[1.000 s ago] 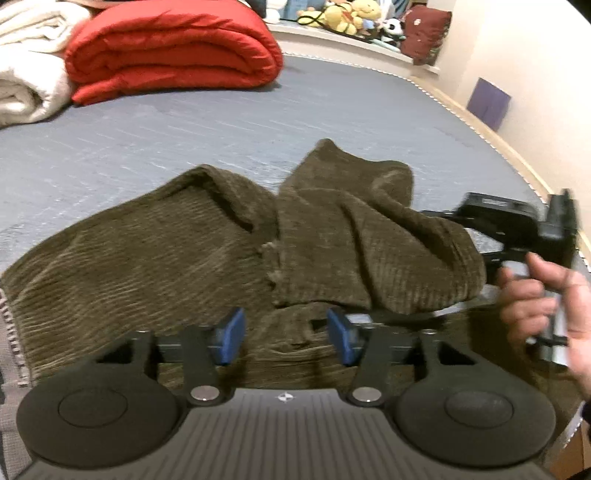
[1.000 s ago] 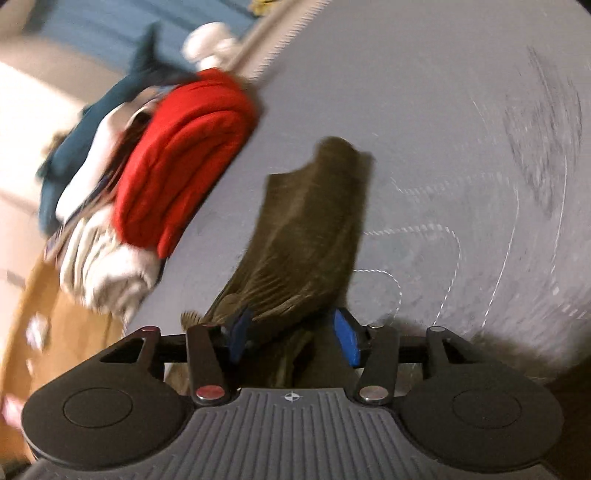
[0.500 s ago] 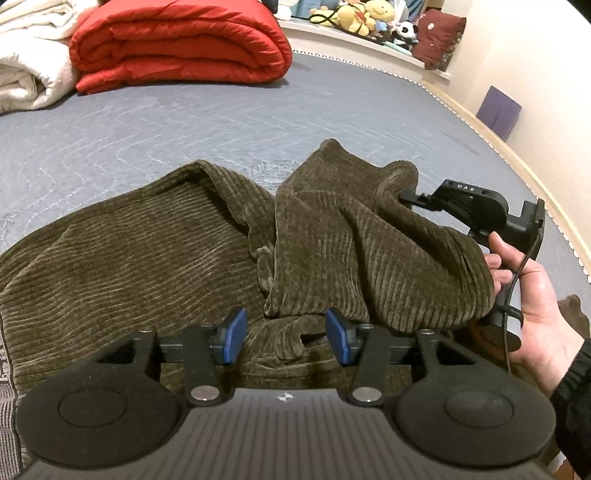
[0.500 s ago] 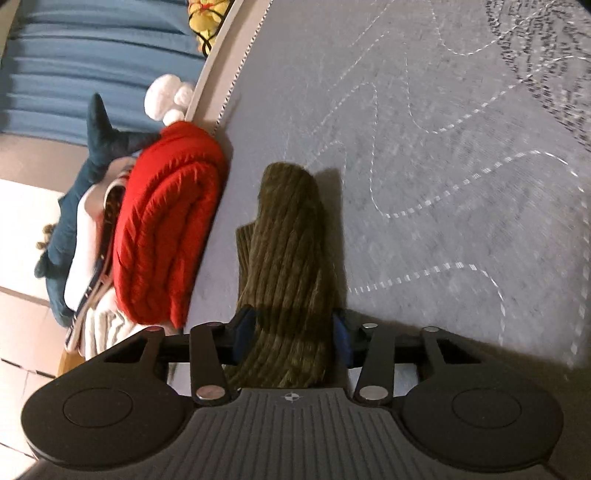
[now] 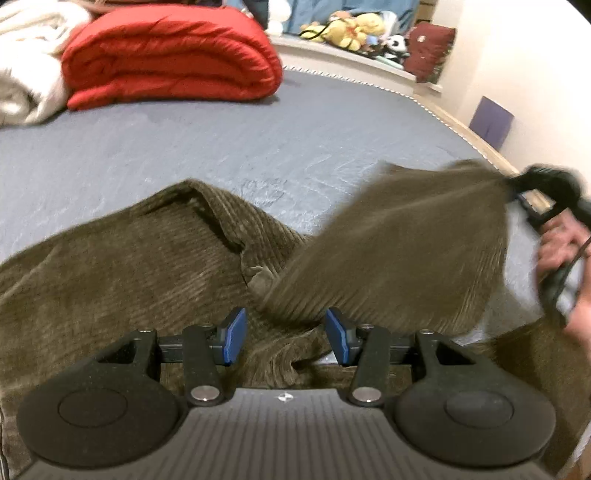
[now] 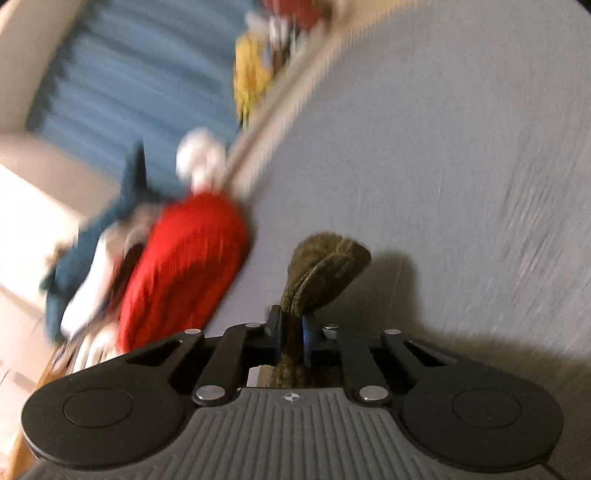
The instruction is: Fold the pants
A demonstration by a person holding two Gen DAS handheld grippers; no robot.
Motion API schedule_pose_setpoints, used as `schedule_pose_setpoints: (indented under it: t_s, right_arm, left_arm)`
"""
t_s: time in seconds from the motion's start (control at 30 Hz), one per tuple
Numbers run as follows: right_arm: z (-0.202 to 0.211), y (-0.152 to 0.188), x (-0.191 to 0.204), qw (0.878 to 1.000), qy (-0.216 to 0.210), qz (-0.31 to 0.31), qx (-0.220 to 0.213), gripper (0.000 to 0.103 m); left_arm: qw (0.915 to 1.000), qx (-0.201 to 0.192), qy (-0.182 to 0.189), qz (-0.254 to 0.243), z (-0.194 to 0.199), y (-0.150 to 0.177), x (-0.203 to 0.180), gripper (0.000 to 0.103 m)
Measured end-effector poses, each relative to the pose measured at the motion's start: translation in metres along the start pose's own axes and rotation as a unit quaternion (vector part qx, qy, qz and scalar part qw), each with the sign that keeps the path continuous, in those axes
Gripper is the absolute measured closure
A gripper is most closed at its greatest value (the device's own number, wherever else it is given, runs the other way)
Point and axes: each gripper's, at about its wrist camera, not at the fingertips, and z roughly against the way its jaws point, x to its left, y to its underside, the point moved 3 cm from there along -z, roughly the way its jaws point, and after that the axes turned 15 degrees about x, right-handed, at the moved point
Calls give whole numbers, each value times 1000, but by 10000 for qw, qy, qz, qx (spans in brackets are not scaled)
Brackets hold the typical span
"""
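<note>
Olive-brown corduroy pants point(image 5: 122, 273) lie spread on the grey bed cover point(image 5: 184, 155). One pant leg point(image 5: 399, 254) is lifted and stretched toward the right, blurred. My right gripper point(image 5: 517, 184) holds its end, gripped by a person's hand point(image 5: 561, 243) at the right edge. In the right wrist view my right gripper point(image 6: 291, 339) is shut on that pant leg end point(image 6: 325, 269), which pokes out past the pads. My left gripper point(image 5: 282, 336) hovers just above the crumpled middle of the pants, open, with its blue pads point(image 5: 232, 334) apart and nothing pinched between them.
A folded red duvet point(image 5: 170, 59) and a white blanket point(image 5: 26, 66) lie at the far left of the bed. Plush toys point(image 5: 347, 29) line a ledge behind. A wall point(image 5: 517, 74) runs along the bed's right edge.
My right gripper closed on the pant leg end and lifted it up and to the right, stretching the leg off the pile. The left gripper stayed open over the middle of the pants.
</note>
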Motion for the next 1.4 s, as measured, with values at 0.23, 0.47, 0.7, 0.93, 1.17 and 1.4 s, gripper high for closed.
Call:
schedule_pose_setpoints:
  t_s: [0.23,0.47,0.7,0.93,1.17,1.4]
  right_arm:
    - [80,-43,-52,9701,1927,-451,-1408,92]
    - [72,-49,-103,9732,1965,-991,-666,60]
    - [68,-54,-129,9773,1528,-1431,-326,50]
    - [59,-71,-109,9820,1525,-1052,-378,88]
    - [31,-127,-18,9891,1415,-184,-363,91]
    - [50,-161,86,9873,885,864,-999,92]
  left_arm:
    - [9992,-43,144,-378,-23,-2,-8,51]
    - [9968,61,217,-765,-52,-5,-17,35]
    - [9918,177,25,-1265,-82,-6,-34,30]
    - [9765,-2,-449,-2109,-97,0,-45,80]
    - [9872,-288,-338,-1530,-52,-34,-11,95]
    - [9905,-118,35,-1370,-19,-43,32,95]
